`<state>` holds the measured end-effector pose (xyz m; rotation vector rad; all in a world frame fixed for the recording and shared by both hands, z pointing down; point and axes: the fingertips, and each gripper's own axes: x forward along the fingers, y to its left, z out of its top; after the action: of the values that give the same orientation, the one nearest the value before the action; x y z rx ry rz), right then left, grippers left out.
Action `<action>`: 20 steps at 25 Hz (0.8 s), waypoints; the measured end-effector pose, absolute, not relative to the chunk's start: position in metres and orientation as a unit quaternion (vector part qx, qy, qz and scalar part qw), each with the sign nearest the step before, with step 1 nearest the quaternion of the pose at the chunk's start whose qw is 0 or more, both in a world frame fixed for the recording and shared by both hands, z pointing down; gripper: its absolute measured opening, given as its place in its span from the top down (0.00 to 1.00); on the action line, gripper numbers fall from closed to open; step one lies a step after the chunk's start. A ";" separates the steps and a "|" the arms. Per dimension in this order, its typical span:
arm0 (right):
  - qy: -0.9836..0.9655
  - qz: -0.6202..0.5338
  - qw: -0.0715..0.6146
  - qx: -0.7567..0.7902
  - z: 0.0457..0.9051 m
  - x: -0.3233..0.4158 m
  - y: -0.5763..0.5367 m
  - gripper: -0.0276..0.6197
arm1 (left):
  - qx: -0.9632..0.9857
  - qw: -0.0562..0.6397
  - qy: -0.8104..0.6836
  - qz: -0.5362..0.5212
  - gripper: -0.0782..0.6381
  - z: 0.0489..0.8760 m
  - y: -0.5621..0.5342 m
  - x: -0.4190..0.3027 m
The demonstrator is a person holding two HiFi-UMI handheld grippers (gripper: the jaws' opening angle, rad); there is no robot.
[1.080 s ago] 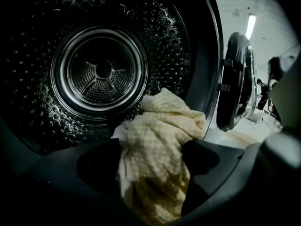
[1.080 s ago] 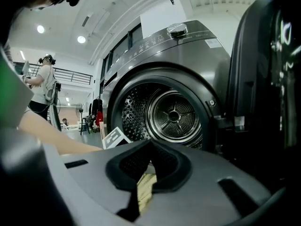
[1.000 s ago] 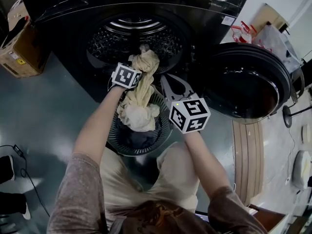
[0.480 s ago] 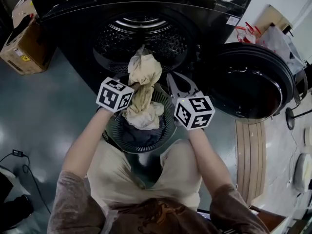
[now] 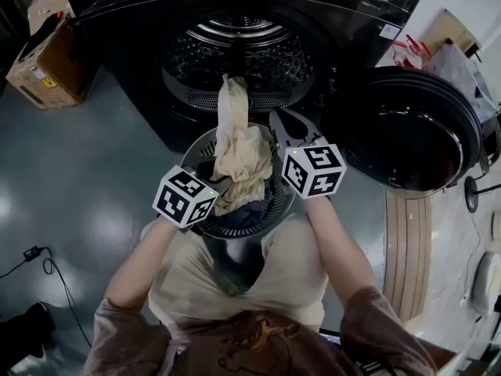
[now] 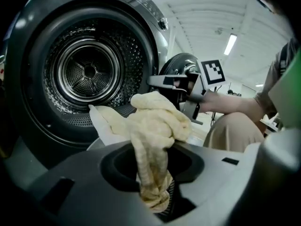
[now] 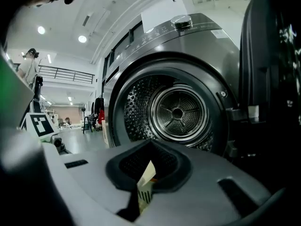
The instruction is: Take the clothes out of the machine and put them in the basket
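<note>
cream cloth (image 5: 239, 151) hung bunched over the laundry basket (image 5: 249, 224), its tail trailing toward 12 o'clock to the washing machine drum (image 5: 235, 53). left gripper (image 6: 155, 197), at the basket's 8 o'clock, had just been closing its jaws and pinched a twisted end. right gripper (image 7: 143, 187), at 2 o'clock, sat pressed together, empty. the cloth looked soft, light and limp, probably best gripped at the bunch.

Open drum mouth (image 5: 239, 61) partly blocked by cloth (image 5: 239, 143) hanging over basket (image 5: 243, 227); door (image 5: 407, 131) blocks right; floor (image 5: 94, 178) left free.
</note>
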<state>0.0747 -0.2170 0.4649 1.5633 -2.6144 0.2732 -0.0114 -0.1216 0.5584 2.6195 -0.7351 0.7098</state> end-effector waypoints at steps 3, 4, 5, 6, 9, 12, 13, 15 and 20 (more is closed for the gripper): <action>-0.855 0.091 0.042 0.509 0.465 0.073 -0.216 0.96 | 0.913 0.147 -0.273 0.264 0.48 0.567 -0.131 -0.014; -0.855 0.091 0.042 0.509 0.465 0.073 -0.215 0.96 | 0.911 0.144 -0.285 0.262 0.42 0.568 -0.139 -0.016; -0.855 0.091 0.042 0.509 0.465 0.073 -0.214 0.96 | 0.909 0.141 -0.298 0.256 0.38 0.568 -0.148 -0.018; -0.855 0.091 0.041 0.509 0.464 0.073 -0.214 0.96 | 0.906 0.136 -0.311 0.251 0.36 0.568 -0.159 -0.019; -0.856 0.090 0.038 0.508 0.461 0.072 -0.212 0.96 | 0.897 0.117 -0.349 0.245 0.34 0.574 -0.195 -0.019; -0.855 0.091 0.034 0.509 0.459 0.074 -0.211 0.96 | 0.886 0.103 -0.377 0.249 0.33 0.581 -0.232 -0.013; -0.855 0.092 0.034 0.509 0.459 0.075 -0.211 0.96 | 0.881 0.097 -0.386 0.255 0.33 0.584 -0.245 -0.011; -0.855 0.093 0.035 0.509 0.460 0.076 -0.210 0.96 | 0.871 0.083 -0.401 0.271 0.33 0.589 -0.267 -0.007; -0.856 0.092 0.034 0.507 0.459 0.076 -0.208 0.96 | 0.862 0.096 -0.405 0.290 0.33 0.608 -0.296 -0.003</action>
<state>0.0762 -0.2081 0.4592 1.5581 -2.6331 0.2832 -0.0031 -0.2963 0.6081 2.5533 -1.1994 0.8591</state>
